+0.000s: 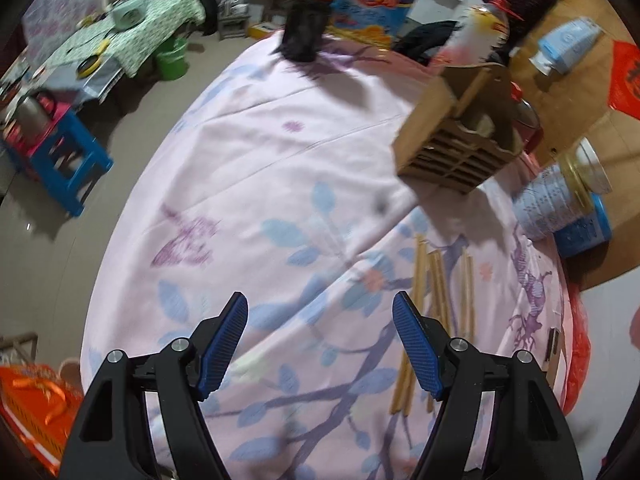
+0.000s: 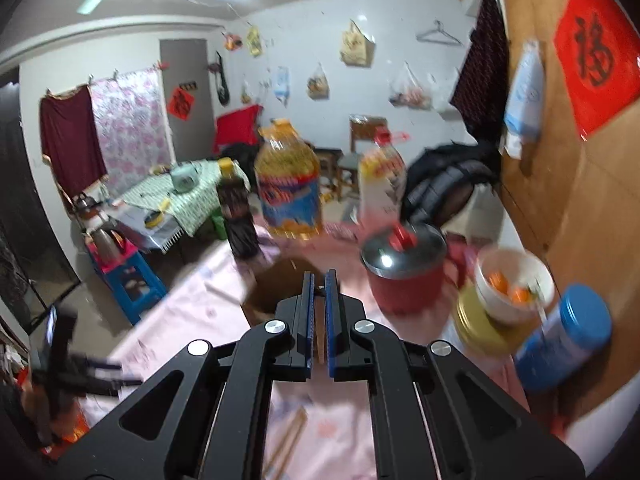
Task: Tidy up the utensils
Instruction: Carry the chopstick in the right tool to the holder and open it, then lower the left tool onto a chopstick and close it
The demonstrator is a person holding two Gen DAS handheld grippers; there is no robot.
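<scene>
Left tool (image 1: 320,344): blue pads wide apart, nothing between, above the pink floral tabletop (image 1: 280,140). Wooden chopsticks (image 1: 436,292) flat on the cloth at 4 o'clock in the left wrist view, just beside the right pad. Slatted wooden utensil holder (image 1: 456,136) at 2 o'clock, well apart from the chopsticks. Right tool (image 2: 319,320): pads drawn together, whether on anything too blurred to tell. Beyond it: red pot (image 2: 408,276) at 1 o'clock, oil bottle (image 2: 288,188) at 12.
</scene>
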